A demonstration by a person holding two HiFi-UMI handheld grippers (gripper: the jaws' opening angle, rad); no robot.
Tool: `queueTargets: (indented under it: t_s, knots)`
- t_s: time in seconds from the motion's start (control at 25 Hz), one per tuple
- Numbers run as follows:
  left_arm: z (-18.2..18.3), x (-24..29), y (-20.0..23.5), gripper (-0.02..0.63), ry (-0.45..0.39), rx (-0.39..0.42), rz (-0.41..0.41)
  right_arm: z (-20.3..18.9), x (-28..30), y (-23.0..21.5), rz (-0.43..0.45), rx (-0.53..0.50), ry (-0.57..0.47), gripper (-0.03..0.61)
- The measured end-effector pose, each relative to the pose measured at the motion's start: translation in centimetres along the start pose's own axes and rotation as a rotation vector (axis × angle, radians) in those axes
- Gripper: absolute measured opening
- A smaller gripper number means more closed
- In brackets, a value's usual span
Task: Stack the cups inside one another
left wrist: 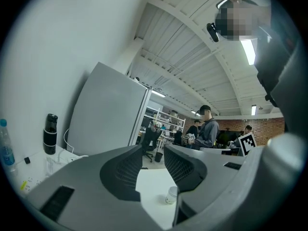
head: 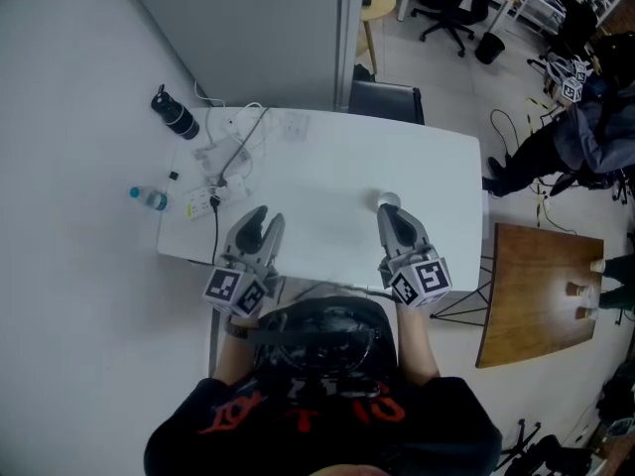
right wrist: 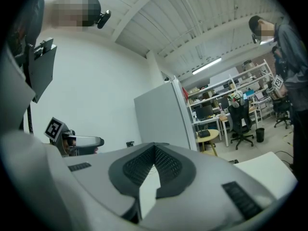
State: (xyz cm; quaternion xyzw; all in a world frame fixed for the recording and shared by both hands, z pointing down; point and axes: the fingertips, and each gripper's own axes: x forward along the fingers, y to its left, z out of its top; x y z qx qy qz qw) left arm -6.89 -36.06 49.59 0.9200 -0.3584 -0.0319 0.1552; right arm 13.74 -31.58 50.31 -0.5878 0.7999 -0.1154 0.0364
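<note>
A small white cup [head: 388,200] stands on the white table [head: 327,157], just beyond the tip of my right gripper [head: 390,211]. Whether it is one cup or several nested I cannot tell. The left gripper view shows the same cup [left wrist: 171,195] low between the jaws, well ahead of them. My left gripper [head: 264,221] rests near the table's front edge, open and empty, its ribbed pads [left wrist: 179,166] apart. My right gripper [right wrist: 155,149] is shut with its tips touching and nothing between them; its jaws hide the cup in its own view.
A black bottle [head: 175,113], a water bottle [head: 149,198] and a power strip with cables [head: 220,172] lie at the table's left end. A dark chair [head: 387,99] stands behind the table. A wooden table [head: 541,291] and a person [head: 585,137] are to the right.
</note>
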Motion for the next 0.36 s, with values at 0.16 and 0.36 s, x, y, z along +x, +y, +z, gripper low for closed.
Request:
queueTargets:
  t_s: [0.16,0.36]
  knots:
    - [-0.03,-0.21,0.21,0.147,-0.001,-0.003,0.003,0.01,0.13,0.2,0.002,0.001,0.001,0.005]
    - [-0.26,-0.44,0.2,0.147,-0.003,-0.006,0.001,-0.16,0.08,0.52,0.004,-0.011,0.007,0.005]
